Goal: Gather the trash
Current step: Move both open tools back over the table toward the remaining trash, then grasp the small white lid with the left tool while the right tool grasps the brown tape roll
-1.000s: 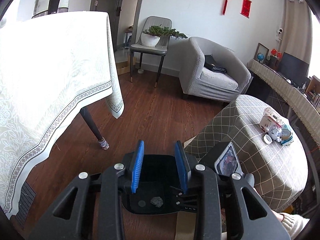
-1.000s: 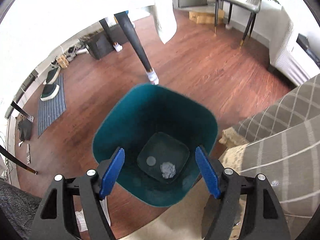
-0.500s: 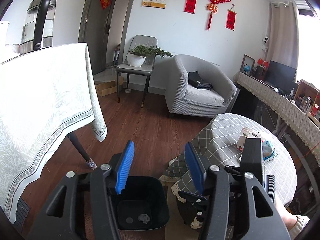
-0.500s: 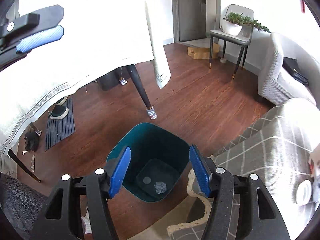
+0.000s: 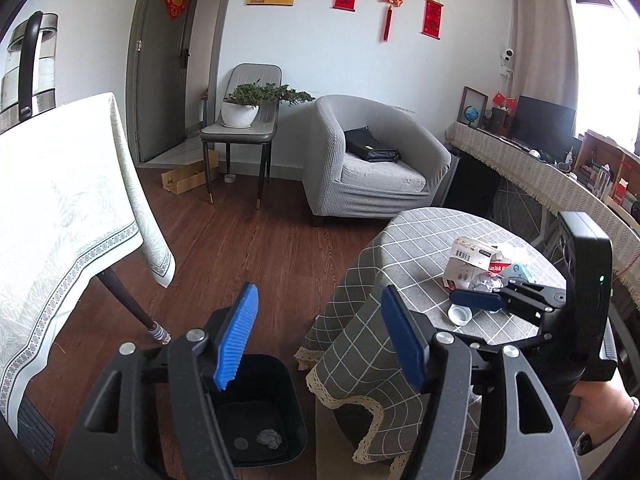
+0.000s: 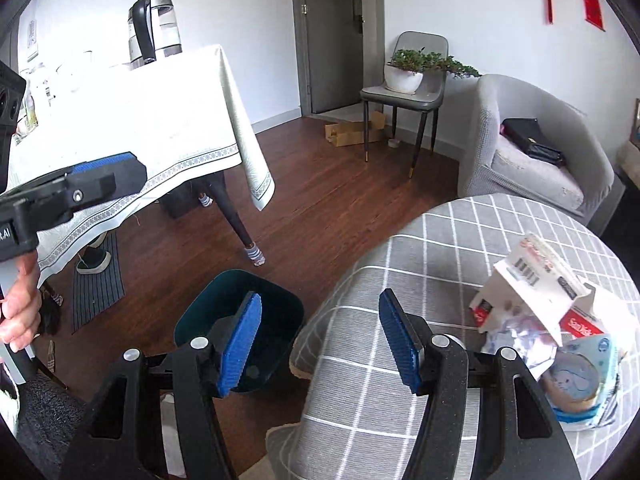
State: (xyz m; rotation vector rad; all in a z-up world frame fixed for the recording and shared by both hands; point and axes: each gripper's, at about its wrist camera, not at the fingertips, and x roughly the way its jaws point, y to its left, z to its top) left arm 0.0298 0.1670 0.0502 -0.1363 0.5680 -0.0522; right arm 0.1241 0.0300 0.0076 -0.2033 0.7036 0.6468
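A dark teal bin [image 5: 289, 392] stands on the wood floor with a crumpled paper ball [image 5: 269, 438] at its bottom. My left gripper [image 5: 320, 336] hovers above the bin's right rim; its jaws are opening and nothing is between them. My right gripper [image 6: 320, 344] is open and empty over the edge of the round checked table [image 6: 432, 240]. Trash lies on that table: a torn white carton [image 6: 536, 280], crumpled foil [image 6: 516, 338], a blue packet [image 6: 580, 380] and a white cap [image 5: 460, 315]. In the left wrist view, one of the right gripper's fingers [image 5: 476, 301] reaches just above the cap.
A dining table with a pale cloth [image 5: 60, 208] and a kettle [image 6: 154, 28] stands at the left. Behind are a grey armchair [image 5: 376, 168] and a chair holding a potted plant [image 5: 244, 108]. A hand [image 6: 20, 304] holds the left gripper's handle.
Both grippers rose from over the bin and swung right toward the round table. The left jaws went from nearly shut to wide. The right jaws narrowed a little.
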